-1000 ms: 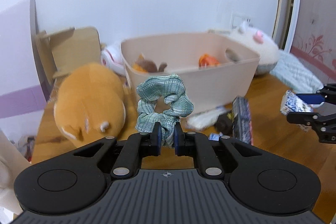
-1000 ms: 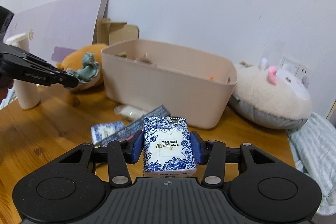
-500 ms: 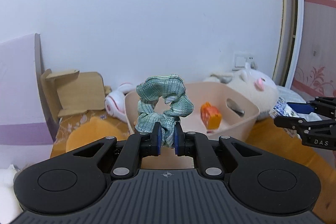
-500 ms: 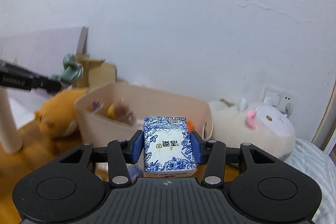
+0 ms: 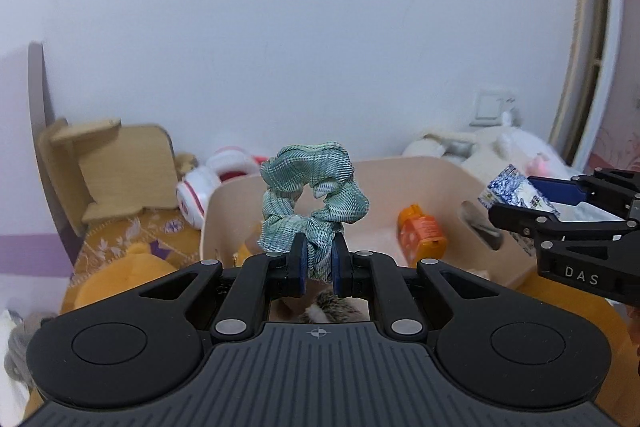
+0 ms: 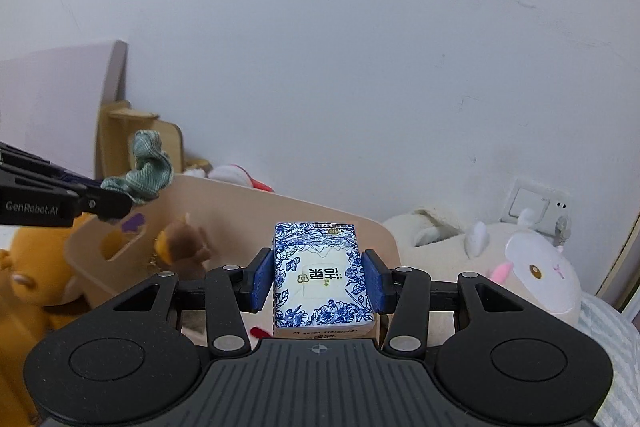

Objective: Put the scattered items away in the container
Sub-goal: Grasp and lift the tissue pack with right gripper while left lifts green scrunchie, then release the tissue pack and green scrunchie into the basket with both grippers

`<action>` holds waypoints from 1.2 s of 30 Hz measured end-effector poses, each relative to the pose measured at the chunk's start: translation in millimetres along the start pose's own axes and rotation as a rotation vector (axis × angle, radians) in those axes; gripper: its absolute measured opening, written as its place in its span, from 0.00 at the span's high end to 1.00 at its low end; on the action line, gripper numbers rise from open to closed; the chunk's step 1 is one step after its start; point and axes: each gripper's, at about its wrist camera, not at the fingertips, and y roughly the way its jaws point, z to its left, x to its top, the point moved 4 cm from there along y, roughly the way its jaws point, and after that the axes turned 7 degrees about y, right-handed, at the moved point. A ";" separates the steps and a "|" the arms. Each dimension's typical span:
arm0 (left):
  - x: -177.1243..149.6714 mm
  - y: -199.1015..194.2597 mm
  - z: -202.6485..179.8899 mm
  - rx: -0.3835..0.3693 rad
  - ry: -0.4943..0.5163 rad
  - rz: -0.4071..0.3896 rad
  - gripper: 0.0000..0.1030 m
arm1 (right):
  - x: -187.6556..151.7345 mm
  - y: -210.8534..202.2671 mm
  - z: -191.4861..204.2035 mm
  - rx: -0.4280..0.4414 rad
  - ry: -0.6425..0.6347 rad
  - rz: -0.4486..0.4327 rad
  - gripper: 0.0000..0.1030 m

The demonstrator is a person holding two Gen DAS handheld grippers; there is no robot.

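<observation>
Left wrist: scrunchie (image 5: 310,195) now nearer bin (image 5: 432,171) (blurred).

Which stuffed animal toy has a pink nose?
The cream-white plush animal lying right of the beige plastic bin. The orange plush bear on the bin's left is all orange, with no pink.
</observation>
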 end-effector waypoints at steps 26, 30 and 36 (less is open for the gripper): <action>-29.2 52.3 -18.4 -0.023 0.037 0.163 0.30 | -18.7 53.8 -0.5 -0.066 0.003 0.121 0.16; -27.6 41.5 -26.1 0.014 0.080 0.127 0.25 | -12.5 41.3 -1.8 -0.058 0.004 0.111 0.15; -26.2 22.3 -23.0 0.035 0.088 0.107 0.23 | -11.2 29.7 0.2 -0.056 0.003 0.104 0.15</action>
